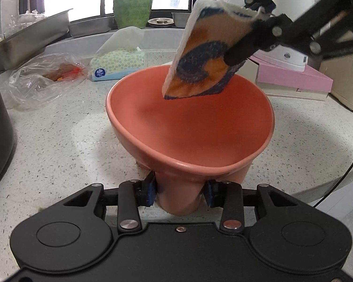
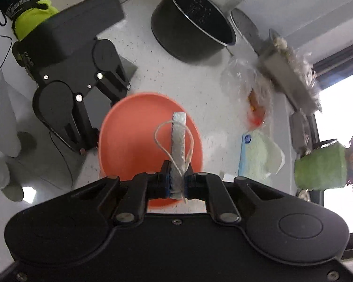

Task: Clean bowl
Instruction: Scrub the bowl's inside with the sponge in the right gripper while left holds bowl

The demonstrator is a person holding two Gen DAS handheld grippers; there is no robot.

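Note:
A salmon-pink bowl [image 1: 188, 122] on a tall foot is tilted above the speckled counter [image 1: 58, 145]. My left gripper [image 1: 180, 193] is shut on the bowl's foot, blue pads on both sides. My right gripper [image 2: 176, 181] is shut on an orange, blue and white sponge cloth [image 1: 200, 54] and holds it edge-down over the bowl's far rim, its lower corner inside the bowl. In the right wrist view the cloth [image 2: 179, 141] shows edge-on with a string loop, above the bowl [image 2: 134, 141]. The left gripper [image 2: 82, 150] shows there at the bowl's left.
A tissue pack [image 1: 120, 63], a clear plastic bag with scraps [image 1: 47, 80], a dark pot [image 2: 193, 28], steel trays [image 1: 23, 37], a green vase [image 1: 131, 2] and a pink box [image 1: 291, 77] stand around the counter. A cable [image 1: 341, 181] runs at the right edge.

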